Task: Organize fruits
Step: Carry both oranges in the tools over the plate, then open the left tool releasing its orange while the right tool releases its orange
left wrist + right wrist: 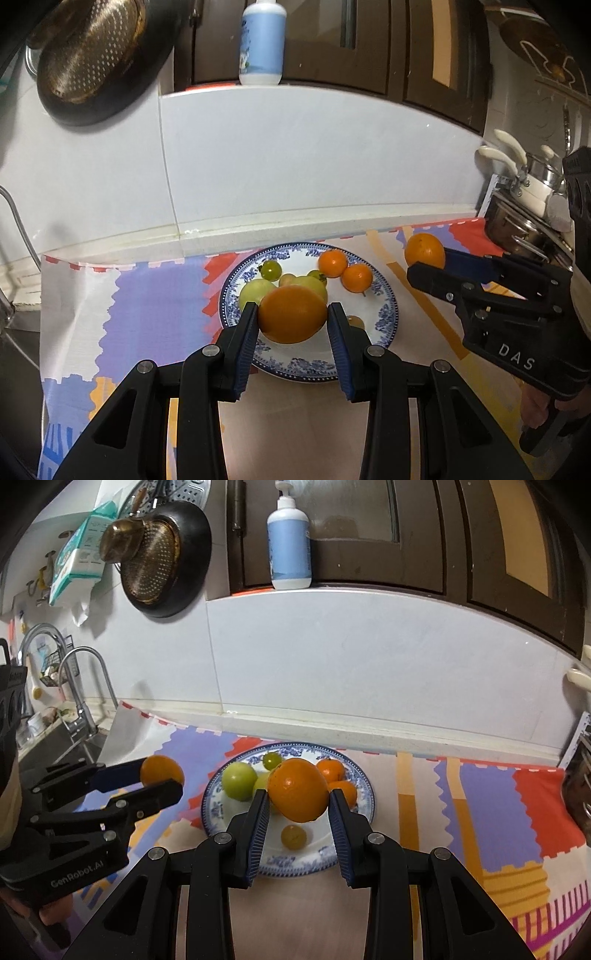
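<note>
Left wrist view: your left tool (291, 321) pinches an orange (291, 314) between nearly closed pads, lifted over the blue-patterned plate (388, 317) that gathers the fruit.

Right wrist view: your right tool (298, 805) likewise clamps its orange (298, 789) above the plate (212, 808), ready to set it among the green fruits (239, 781) on the surface.

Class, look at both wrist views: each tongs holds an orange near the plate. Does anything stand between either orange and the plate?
Nothing visible does. The left tongs grip an orange, the right tongs grip another orange. Fruit covers the far half of the plate; its near part lies mostly bare.
</note>
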### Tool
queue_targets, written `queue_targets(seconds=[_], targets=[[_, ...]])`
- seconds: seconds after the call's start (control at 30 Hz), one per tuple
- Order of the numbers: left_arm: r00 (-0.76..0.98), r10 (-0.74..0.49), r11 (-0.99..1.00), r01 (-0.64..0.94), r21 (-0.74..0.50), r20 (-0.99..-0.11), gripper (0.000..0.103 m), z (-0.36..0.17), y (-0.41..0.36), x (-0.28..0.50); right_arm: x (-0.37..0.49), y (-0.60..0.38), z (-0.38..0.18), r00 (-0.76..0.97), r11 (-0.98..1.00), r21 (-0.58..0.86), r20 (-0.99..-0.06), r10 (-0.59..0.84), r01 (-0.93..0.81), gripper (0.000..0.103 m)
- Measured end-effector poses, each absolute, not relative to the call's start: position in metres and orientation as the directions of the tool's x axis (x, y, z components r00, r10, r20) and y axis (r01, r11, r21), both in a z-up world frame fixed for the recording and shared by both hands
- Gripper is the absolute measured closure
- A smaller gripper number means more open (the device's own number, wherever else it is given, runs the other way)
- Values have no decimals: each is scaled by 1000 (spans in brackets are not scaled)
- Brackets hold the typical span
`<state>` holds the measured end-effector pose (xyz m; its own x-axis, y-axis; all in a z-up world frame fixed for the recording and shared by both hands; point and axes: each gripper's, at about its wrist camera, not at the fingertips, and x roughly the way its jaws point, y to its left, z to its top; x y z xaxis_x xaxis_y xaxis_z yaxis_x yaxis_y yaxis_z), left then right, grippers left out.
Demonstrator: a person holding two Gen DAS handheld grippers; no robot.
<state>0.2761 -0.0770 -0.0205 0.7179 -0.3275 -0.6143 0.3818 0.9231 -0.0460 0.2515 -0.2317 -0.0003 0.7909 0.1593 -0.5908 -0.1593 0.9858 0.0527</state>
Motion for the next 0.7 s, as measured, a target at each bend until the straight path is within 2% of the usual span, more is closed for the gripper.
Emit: queue_targets(seconds=[0.7], targets=[[603, -325, 910, 409, -68, -728, 66, -78, -103, 325, 319, -240, -69, 684, 980, 114, -703, 197, -165, 69]])
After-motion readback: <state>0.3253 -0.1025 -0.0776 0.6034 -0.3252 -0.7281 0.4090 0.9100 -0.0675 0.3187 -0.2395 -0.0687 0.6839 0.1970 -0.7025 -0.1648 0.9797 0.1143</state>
